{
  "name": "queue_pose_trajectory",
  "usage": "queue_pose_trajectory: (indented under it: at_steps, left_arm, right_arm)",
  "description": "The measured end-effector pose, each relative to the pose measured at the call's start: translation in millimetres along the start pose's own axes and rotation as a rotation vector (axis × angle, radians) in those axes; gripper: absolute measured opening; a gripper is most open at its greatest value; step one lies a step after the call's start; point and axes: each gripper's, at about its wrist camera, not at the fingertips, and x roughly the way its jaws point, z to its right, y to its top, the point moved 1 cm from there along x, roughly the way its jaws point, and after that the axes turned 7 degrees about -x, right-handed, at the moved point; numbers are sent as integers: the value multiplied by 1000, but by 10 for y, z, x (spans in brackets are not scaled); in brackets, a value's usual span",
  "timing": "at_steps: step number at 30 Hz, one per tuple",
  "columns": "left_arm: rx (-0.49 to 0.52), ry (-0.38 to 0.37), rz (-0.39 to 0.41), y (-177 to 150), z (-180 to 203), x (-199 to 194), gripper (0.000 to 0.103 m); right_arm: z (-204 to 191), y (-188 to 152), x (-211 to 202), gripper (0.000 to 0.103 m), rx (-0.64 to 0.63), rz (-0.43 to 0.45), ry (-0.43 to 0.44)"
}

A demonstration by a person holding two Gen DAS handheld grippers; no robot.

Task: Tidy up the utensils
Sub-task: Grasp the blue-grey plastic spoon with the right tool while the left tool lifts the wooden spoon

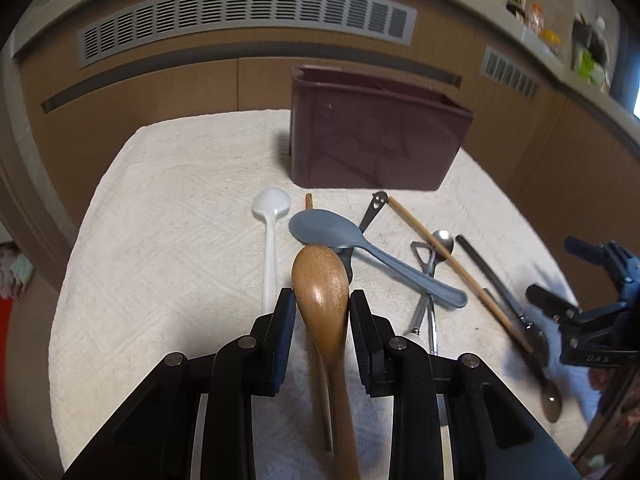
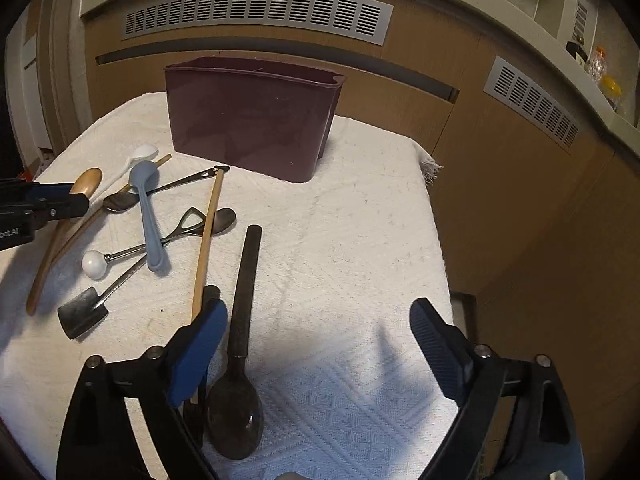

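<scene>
My left gripper (image 1: 322, 300) is shut on the bowl of a brown wooden spoon (image 1: 320, 280), its pads (image 1: 286, 312) pressing both sides. The spoon's handle runs back under the camera. A white spoon (image 1: 272, 208) and a grey-blue spoon (image 1: 360, 244) lie just beyond on the white cloth (image 1: 160, 220). My right gripper (image 2: 316, 308) stands wide open over the cloth, holding nothing. A dark spoon with a black handle (image 2: 240, 320) lies inside its left finger (image 2: 200, 340). The maroon utensil holder (image 2: 252, 120) stands upright at the back.
A wooden chopstick (image 2: 206, 240), a shovel-shaped spoon (image 2: 84, 316), a white-knobbed spoon (image 2: 96, 264) and other metal spoons lie crossed left of the right gripper. The cloth's right edge (image 2: 440, 240) drops off beside wooden cabinets. A shelf with bottles (image 1: 560, 36) runs along the wall.
</scene>
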Motion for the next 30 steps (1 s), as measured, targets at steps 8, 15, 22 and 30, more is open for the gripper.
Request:
queue_pose_trajectory:
  at_steps: [8, 15, 22, 30]
  left_arm:
    - [-64, -28, 63, 28, -173, -179, 29]
    - [-102, -61, 92, 33, -356, -357, 29]
    - [-120, -76, 91, -22, -452, -428, 29]
    - [-118, -96, 90, -9, -386, -438, 29]
  right_arm:
    - [-188, 378, 44, 103, -3, 53, 201]
    - [-885, 1014, 391, 74, -236, 12, 378]
    - [-1264, 1359, 1004, 55, -271, -112, 378]
    - [-1158, 1298, 828, 30, -203, -119, 442]
